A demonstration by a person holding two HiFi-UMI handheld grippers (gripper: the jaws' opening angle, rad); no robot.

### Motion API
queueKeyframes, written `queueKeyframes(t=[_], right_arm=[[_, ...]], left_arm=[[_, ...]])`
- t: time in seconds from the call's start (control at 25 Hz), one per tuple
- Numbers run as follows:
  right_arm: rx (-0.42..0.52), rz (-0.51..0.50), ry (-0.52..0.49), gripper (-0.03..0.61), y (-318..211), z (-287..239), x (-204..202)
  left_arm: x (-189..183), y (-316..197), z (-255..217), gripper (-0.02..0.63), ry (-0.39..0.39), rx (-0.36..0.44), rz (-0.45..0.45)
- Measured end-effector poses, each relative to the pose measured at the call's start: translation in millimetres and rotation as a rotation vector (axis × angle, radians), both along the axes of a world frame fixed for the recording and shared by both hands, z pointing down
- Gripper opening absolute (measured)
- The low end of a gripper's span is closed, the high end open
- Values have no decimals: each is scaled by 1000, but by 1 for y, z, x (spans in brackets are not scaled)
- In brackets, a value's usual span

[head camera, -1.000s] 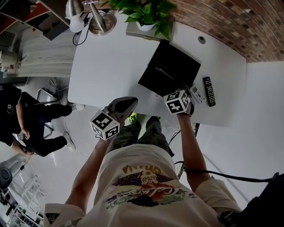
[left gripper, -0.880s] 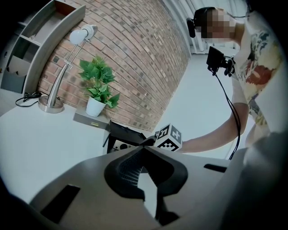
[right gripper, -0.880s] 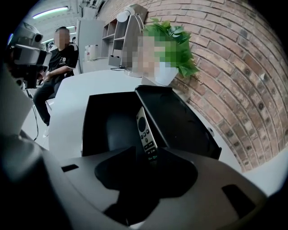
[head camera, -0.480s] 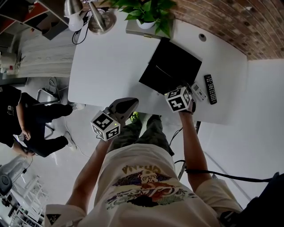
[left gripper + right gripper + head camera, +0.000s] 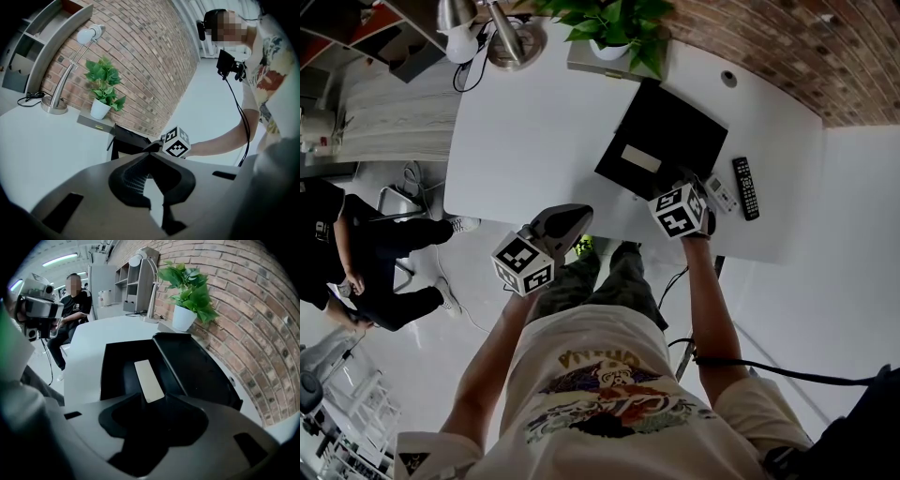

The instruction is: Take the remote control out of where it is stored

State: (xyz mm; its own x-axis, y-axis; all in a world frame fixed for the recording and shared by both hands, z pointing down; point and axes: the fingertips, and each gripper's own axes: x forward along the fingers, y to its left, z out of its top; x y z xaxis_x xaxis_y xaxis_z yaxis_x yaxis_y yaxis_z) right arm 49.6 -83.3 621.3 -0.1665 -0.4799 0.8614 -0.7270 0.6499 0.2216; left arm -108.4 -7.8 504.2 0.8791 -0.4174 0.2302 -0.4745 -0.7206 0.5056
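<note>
Since 1 second ago the pale face of the remote control (image 5: 641, 158) has come into plain sight inside the black box (image 5: 619, 173), where only a thin line showed before; both marker cubes sit almost where they were.

I have the right gripper (image 5: 154, 396) angled steeply down at the near end of the box. Its jaws stand part open, and their tips look pressed against the 2 long edges of the remote's near end, so I read that as a grip across its narrow width. The rest of the remote lies flat along the box floor, not yet lifted out.

Its lid (image 5: 201, 371) leans back toward the brick wall, which leaves the opening free for me to come in from the front.

I keep the left gripper (image 5: 149, 153) back off the near edge of the desk (image 5: 534, 122), jaws closed together on nothing, so it stays out of the way.

2 other remotes, a black remote (image 5: 744, 188) and a small white remote (image 5: 720, 195), lie on the desk to the right of the box; they aren't stored, so I judge the boxed one is my target.
</note>
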Motion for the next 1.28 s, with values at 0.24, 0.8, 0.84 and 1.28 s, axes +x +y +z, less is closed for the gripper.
queueKeyframes(t=[0.24, 0.8, 0.84, 1.28], right_arm=[[-42, -48, 89, 154, 0, 25, 4], [-79, -49, -2, 25, 2, 16, -2], [-77, -51, -21, 4, 3, 14, -5], [-52, 85, -206, 165, 2, 4, 3]], left_arm=[[-6, 5, 7, -3, -9, -20, -17], [4, 5, 5, -3, 5, -26, -14], [3, 5, 5, -3, 4, -26, -16], [6, 9, 8, -3, 2, -35, -12]])
